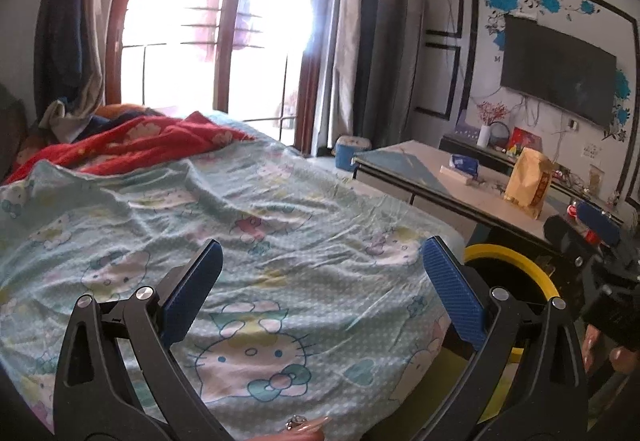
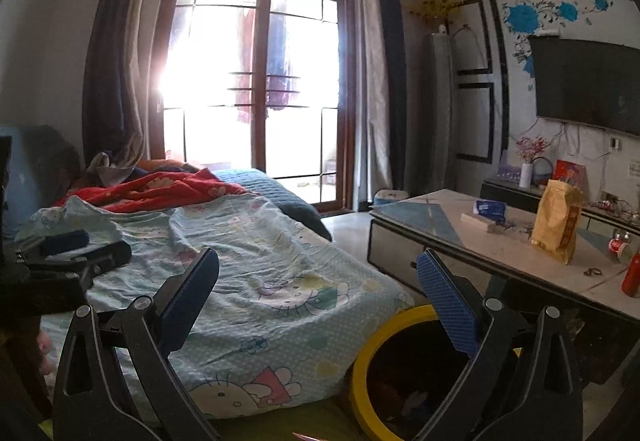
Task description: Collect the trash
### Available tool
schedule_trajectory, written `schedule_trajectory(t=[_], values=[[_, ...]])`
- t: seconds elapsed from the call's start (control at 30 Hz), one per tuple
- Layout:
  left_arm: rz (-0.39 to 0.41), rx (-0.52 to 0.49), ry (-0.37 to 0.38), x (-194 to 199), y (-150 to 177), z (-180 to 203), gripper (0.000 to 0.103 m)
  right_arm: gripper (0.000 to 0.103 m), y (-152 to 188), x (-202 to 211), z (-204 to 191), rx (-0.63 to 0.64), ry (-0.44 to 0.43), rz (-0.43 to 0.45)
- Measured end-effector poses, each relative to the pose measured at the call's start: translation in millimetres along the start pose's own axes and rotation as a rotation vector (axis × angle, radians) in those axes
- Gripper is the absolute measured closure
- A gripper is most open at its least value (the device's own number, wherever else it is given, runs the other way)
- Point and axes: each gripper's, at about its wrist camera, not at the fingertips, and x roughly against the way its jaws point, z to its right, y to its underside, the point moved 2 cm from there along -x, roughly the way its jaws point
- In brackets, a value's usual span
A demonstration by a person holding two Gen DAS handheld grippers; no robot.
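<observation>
Beside the bed sits a yellow-rimmed trash bin. Both grippers, left and right, hover over that bed with jaws spread wide, gripping nothing.

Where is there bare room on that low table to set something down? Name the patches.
The near-left end of the low table, over its blue triangle, is bare, bordered by the blue tissue pack. Another bare strip runs along the front edge below the yellow bag. The far right end is crowded: red bottle, can and small bits.
</observation>
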Motion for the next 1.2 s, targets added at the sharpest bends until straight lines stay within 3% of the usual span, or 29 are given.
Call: schedule_trajectory(t=[1.2], values=[[0.001,-0.005,0.009,-1,7,9,0.011,0.006,6,-1,4,-0.025,0.023,-0.008]])
